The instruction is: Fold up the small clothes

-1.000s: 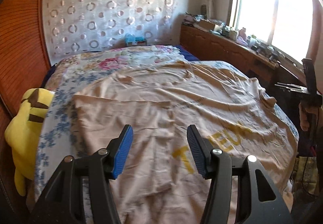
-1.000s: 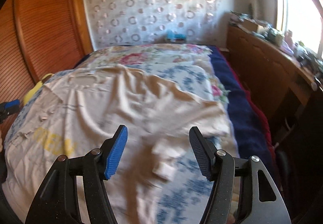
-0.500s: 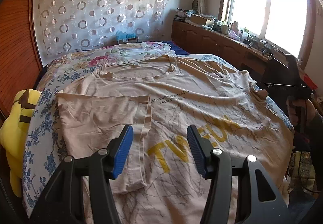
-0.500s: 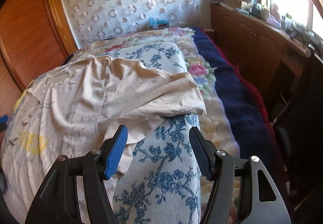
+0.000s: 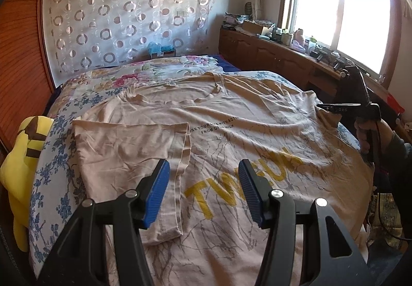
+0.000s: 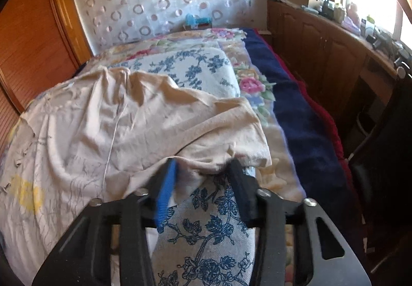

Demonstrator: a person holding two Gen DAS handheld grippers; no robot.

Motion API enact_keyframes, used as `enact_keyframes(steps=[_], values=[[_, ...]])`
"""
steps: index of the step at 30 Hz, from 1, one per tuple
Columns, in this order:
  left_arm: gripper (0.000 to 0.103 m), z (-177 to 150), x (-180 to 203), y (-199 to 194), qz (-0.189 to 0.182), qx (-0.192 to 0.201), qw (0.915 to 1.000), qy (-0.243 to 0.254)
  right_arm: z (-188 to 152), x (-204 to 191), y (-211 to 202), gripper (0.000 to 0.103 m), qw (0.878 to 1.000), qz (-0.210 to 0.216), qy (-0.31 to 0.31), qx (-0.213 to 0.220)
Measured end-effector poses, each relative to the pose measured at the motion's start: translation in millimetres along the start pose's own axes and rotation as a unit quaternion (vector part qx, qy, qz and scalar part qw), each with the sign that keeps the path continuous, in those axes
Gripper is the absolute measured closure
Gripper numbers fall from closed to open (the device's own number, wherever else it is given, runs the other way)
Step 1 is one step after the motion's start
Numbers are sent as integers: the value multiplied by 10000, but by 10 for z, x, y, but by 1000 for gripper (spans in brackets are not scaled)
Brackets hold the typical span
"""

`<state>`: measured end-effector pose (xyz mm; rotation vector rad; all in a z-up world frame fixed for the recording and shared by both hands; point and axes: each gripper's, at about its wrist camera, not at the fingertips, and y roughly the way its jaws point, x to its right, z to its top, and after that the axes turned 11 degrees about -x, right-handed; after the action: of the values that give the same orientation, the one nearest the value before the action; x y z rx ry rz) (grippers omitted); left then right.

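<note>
Lying spread face-up across the bed (image 5: 64,198), the beige T-shirt (image 5: 231,131) is filling the centre of the left wrist view, its yellow lettering (image 5: 242,180) sitting at lower centre. One sleeve (image 5: 123,149) is already lying folded inward over the chest at centre left, so the side-folding step is looking half done. The left gripper (image 5: 203,193) is hanging above the shirt at the bottom of the frame with its blue pads wide apart, holding nothing.

Over at the right edge of that view, the right gripper (image 5: 334,108) is reaching the other sleeve (image 6: 231,128). In the right wrist view it (image 6: 200,177) is sitting low at bottom centre with the sleeve's edge between its pads; the jaws are looking partly apart and blurred, so whether they are pinching cloth yet I cannot tell.

Judging from this, the step in hand is taking that second sleeve. Next the pads are needing a firm pinch on the hem, then a lift and carry toward the shirt's middle, keeping the fabric from dragging the floral sheet (image 6: 206,234) along. A yellow plush toy (image 5: 20,157) is resting at the left edge, apart from the work.
</note>
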<state>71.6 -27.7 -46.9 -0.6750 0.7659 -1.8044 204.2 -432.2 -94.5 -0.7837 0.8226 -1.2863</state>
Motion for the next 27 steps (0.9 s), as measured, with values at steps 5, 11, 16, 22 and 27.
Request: enact_keyframes(steps=[5,11,16,22,27], values=[[48,-17,-32,2,-21,19,10000,-65,-19,-98,9,99,9993,-118,-355,-77],[48,-28,-50,-39,-13,84,9999,-102,37,-313,-304,99,9970,-223,-624,411],[48,-23,-55,-54,4,99,9999,-110,142,-777,-655,99,9902,152,-1126,818],[48,-26,-54,-67,6,105,9999,-90,146,-1304,-816,52,9785,890,-1638,887],[48,-32,-56,-90,-2,135,9999,-87,64,-1203,-752,48,9818,861,-1500,790]])
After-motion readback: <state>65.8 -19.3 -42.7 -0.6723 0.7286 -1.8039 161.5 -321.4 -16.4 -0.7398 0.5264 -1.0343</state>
